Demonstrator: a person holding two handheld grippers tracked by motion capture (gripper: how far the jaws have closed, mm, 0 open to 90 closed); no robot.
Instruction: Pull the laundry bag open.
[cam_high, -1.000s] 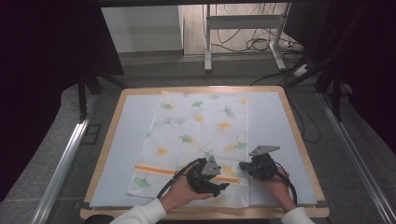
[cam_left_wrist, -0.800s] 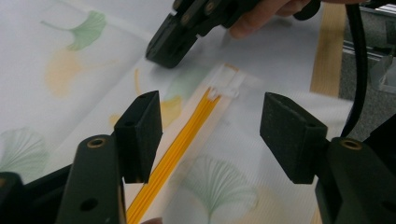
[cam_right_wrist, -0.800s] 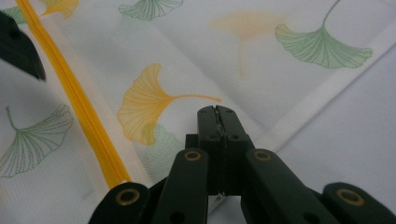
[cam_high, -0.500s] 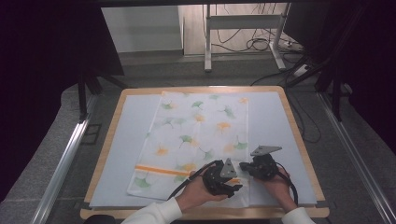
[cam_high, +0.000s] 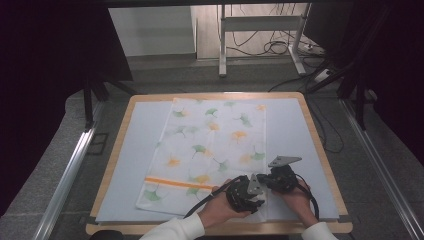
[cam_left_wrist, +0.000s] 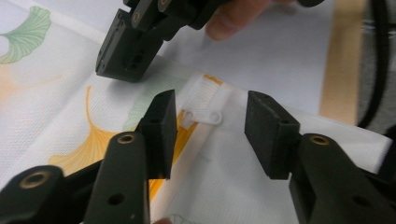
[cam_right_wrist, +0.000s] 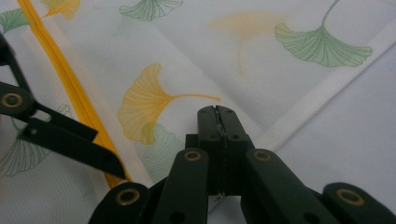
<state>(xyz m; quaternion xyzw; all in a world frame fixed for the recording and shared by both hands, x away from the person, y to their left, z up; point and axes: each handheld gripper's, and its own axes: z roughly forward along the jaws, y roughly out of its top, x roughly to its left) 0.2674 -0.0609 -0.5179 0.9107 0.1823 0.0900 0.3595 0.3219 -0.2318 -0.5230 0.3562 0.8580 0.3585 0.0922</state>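
The cloth (cam_high: 210, 155) lay flat on the table (cam_high: 320, 145), its orange zip (cam_high: 175, 183) running near the front edge. The left gripper (cam_left_wrist: 212, 133) stood wide open, jaws either side of the white zip pull (cam_left_wrist: 201, 116) and not touching it. The right gripper (cam_right_wrist: 217, 116), jaws pressed together, bore on the cloth near its hem; whether it pinched any fabric was unclear.

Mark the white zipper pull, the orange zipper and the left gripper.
white zipper pull (cam_left_wrist: 204, 116), left gripper view, its flat tab.
orange zipper (cam_right_wrist: 70, 79), right gripper view, mid-length.
left gripper (cam_left_wrist: 210, 133), left gripper view, between its open jaws.
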